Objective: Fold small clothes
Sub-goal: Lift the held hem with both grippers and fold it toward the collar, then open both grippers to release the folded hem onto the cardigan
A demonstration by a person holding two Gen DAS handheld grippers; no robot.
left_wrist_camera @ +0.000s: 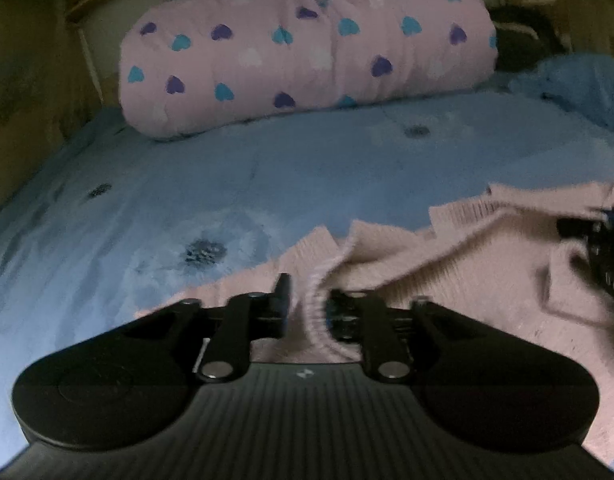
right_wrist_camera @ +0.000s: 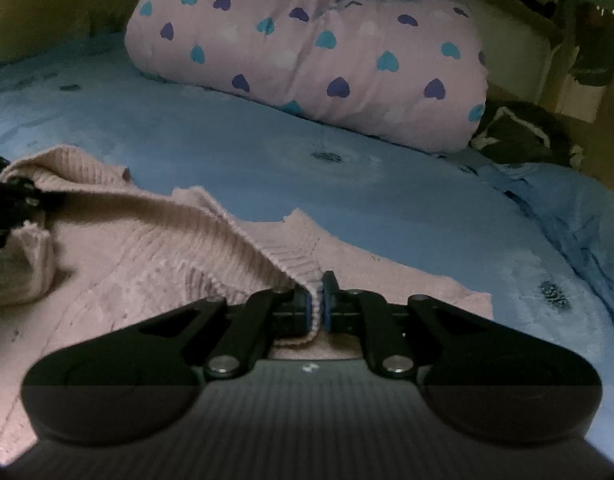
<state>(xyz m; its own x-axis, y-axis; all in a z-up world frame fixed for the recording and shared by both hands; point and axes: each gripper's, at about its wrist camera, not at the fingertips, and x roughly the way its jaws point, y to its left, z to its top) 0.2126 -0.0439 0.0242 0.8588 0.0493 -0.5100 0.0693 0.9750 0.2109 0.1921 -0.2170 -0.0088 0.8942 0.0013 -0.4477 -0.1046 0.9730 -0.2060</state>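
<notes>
Bed, dim light, both views a bit blurred.

My left gripper [left_wrist_camera: 309, 300]: jaws part-way open, a clear gap between them. A ribbed hem of the pink sweater [left_wrist_camera: 447, 280] runs through that gap and lies against the right-hand finger; the left finger [left_wrist_camera: 283, 286] stands clear of the knit. I count this as a loose hold at most, pads not pinching.

The sweater lies spread on the blue sheet [left_wrist_camera: 147, 200], near edge of the bed, most of it to the right of my left gripper. One ribbed edge is lifted off the flat body and stretches between my two grippers like a slack band.

My right gripper [right_wrist_camera: 316, 300]: jaws nearly closed, blue pads clamped on a fold of the ribbed edge, which stands up between them. From here the lifted band [right_wrist_camera: 211, 220] runs away to the left, toward the left gripper at that frame's edge.

Farther back on the sheet, a pink pillow [right_wrist_camera: 307, 56] with purple and teal hearts, lying across the bed. To its right, a dark bundle [right_wrist_camera: 519, 132], too dim to identify.
</notes>
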